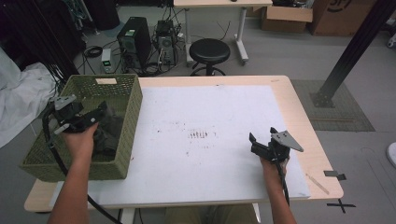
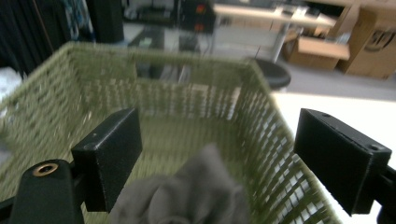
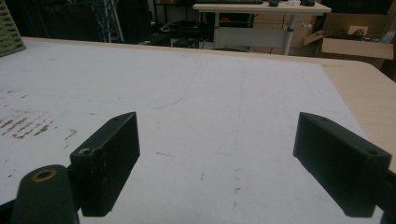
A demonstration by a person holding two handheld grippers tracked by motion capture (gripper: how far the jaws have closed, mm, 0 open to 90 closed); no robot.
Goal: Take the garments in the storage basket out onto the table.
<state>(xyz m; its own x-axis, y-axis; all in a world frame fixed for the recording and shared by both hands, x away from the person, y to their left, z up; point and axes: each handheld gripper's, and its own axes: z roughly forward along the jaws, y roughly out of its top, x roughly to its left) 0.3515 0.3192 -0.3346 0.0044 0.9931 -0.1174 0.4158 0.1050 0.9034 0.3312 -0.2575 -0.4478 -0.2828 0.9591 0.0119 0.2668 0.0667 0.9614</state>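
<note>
**Left gripper hovering over grey cloth in a green basket**

A person is standing at a table, holding a two-jaw gripper in each hand. The left gripper (image 1: pixel 100 113) is hanging over the open top of a green woven basket (image 1: pixel 133 107) that is sitting at the table's left edge. Inside the basket, a crumpled dark grey cloth (image 1: pixel 109 130) is lying in a loose heap, showing no clear long axis.

In the left gripper view, the grey cloth (image 2: pixel 191 196) is lying directly ahead of and below the left gripper (image 2: pixel 217 158), centred between its two black jaws. The jaws are standing wide apart and are gripping nothing. Whether they are touching the cloth yet is hard to tell; they seem to be just above it. The basket's far wall (image 2: pixel 187 93) is rising behind the heap.

The right gripper (image 1: pixel 261 142) is waiting well apart from the basket, low over the white mat (image 1: pixel 210 116) near the table's right side. In the right gripper view, its jaws are also spread wide and are holding nothing, with bare white mat (image 3: pixel 210 93) lying between them.

The left hand is plainly the nearer one to the cloth, so a grasp would likely be calling for a short drop straight down and then a closing of the jaws.
</note>
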